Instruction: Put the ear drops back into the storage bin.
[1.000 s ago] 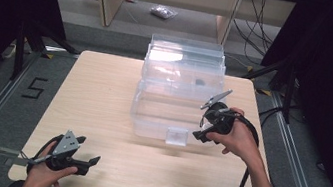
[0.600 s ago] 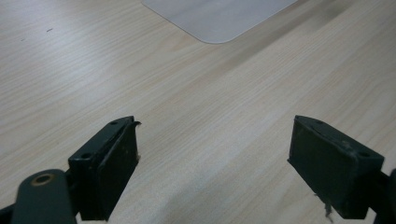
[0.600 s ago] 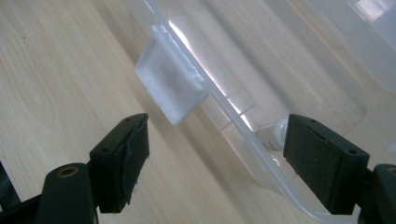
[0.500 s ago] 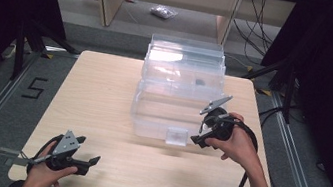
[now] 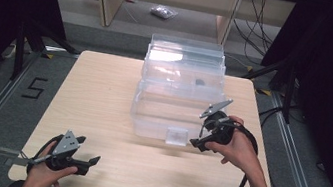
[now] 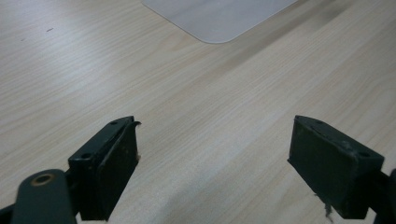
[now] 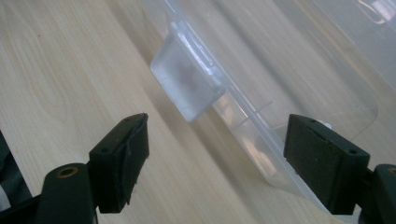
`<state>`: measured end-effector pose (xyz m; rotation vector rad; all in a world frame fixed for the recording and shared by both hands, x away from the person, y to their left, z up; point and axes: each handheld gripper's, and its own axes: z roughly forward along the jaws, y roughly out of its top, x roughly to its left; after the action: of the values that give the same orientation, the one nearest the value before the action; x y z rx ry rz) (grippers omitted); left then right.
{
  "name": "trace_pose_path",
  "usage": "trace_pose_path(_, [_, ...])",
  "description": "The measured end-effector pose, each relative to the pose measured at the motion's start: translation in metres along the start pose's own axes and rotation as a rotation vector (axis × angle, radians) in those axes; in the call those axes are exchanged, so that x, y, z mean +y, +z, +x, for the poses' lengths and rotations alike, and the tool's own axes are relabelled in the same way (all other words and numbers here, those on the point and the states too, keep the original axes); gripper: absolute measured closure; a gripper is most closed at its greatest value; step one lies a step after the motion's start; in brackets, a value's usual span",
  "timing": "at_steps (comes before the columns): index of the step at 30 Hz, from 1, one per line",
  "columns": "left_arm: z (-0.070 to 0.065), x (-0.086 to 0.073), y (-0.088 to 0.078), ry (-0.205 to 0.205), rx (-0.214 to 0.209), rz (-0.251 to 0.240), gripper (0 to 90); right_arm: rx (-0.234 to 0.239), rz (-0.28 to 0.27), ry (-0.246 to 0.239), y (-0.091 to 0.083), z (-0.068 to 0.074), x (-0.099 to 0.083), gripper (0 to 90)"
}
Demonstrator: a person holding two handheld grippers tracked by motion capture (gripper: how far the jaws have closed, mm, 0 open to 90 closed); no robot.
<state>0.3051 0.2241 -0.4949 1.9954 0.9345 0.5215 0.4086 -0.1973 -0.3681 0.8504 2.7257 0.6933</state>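
While the clear plastic storage box (image 5: 178,93) sits in the middle of the wooden table (image 5: 98,93), toward its far edge, its lid looks to be still on and its front latch (image 5: 177,136) still flat against the near wall, so the work of opening it seems barely begun. The right gripper (image 5: 199,140) hovers just beside the box's near right corner, jaws spread wide and gripping nothing; in the right gripper view the latch tab (image 7: 187,86) lies ahead of and between the jaws, not yet touched. The left gripper (image 5: 91,161) rests well apart at the table's near left edge, also wide open and empty over bare wood. What remains, I judge, is to close in on the latch, release it and lift the lid.
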Motion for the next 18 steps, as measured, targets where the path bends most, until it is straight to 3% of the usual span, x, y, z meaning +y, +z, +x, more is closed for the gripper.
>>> trace_pose_path(4, [0.000,0.000,0.000,0.000,0.000,0.002,15.2,0.002,-0.006,-0.016,0.001,0.001,-0.003,22.9])
trace_pose_path(5, [0.000,0.000,0.000,0.001,0.000,0.002,15.2,0.007,0.007,0.006,0.000,0.003,-0.004,22.9])
trace_pose_path(11, [0.000,0.000,0.000,0.001,0.001,0.001,15.2,0.000,-0.010,-0.014,0.000,0.004,-0.007,22.8])
trace_pose_path(13, [0.000,0.000,0.000,0.001,0.001,0.001,15.2,0.003,-0.008,0.001,0.000,0.005,-0.007,22.8])
trace_pose_path(14, [0.000,0.000,0.000,0.002,0.001,0.002,15.2,0.002,-0.013,-0.016,0.001,0.005,-0.008,22.7])
trace_pose_path(15, [0.000,0.000,0.000,0.001,0.001,0.001,15.2,0.006,-0.001,0.014,0.001,0.009,-0.010,22.4])
trace_pose_path(18, [0.000,0.000,0.000,0.001,0.001,0.001,15.2,0.001,-0.012,-0.019,0.002,0.008,-0.011,22.4])
